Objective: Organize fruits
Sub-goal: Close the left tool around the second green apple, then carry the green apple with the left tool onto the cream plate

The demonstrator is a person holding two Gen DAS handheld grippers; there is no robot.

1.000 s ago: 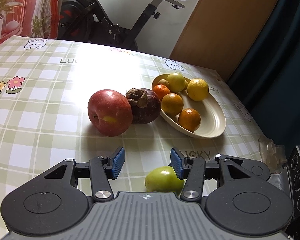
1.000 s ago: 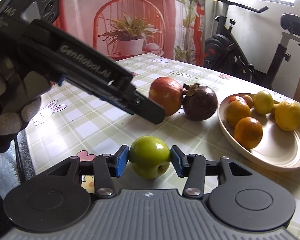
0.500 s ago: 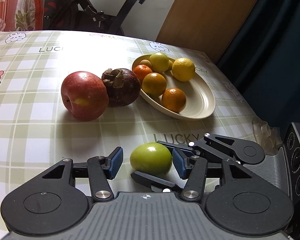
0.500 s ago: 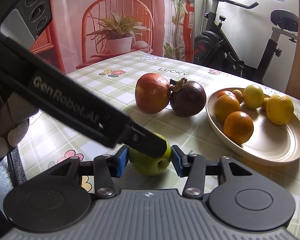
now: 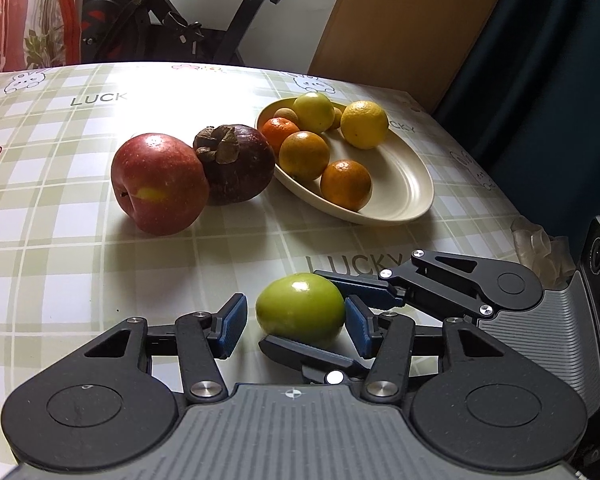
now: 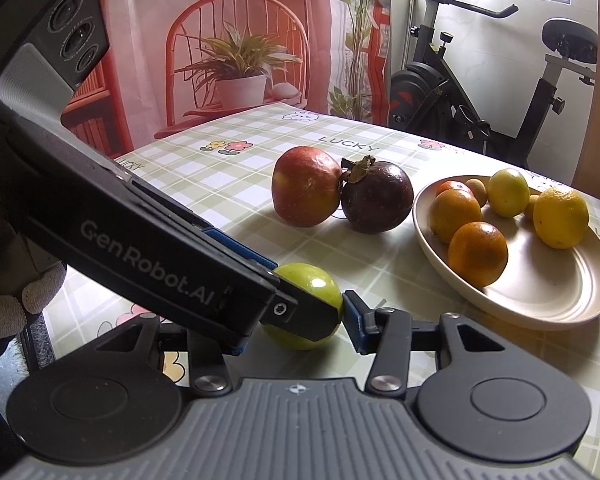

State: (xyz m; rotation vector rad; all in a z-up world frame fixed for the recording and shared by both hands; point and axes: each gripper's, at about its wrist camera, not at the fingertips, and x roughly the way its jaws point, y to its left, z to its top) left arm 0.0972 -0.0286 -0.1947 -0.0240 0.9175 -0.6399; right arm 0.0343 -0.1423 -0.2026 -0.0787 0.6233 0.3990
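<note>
Green apple (image 5: 300, 307): on the table near its front edge, between the blue pads of both grippers at once. Right gripper (image 6: 296, 316): jaws clamped on the green apple, 1 pad at its near side and 1 at its far side as the left wrist view shows them. Left gripper (image 5: 294, 322): jaws apart; the right pad (image 5: 358, 330) touches or nearly touches the fruit, the left pad (image 5: 232, 326) stands clear of it. A gloved hand (image 6: 8, 300) holds the left gripper's body.

Table (image 5: 60, 256): covered with a glossy cloth of pale green and white checks, printed with "LUCKY", flowers and rabbits; strong glare lies on its far middle.

Red apple (image 5: 158, 184) and dark purple mangosteen (image 5: 234, 168): mid-table, touching each other, the mangosteen just beside the plate.

Cream oval plate (image 5: 404, 196): toward the table's right edge, holding 3 oranges (image 5: 346, 184), 1 lemon (image 5: 364, 124), 1 yellow-green citrus (image 5: 314, 112) and 2 small brown fruits partly hidden behind them.

Crumpled clear plastic (image 5: 540, 244): at the right edge.

Room: black exercise bike (image 6: 500, 92) beyond the far edge; red printed curtain (image 6: 236, 40) showing a chair and potted plant; brown panel (image 5: 400, 20); dark blue curtain (image 5: 548, 80).
</note>
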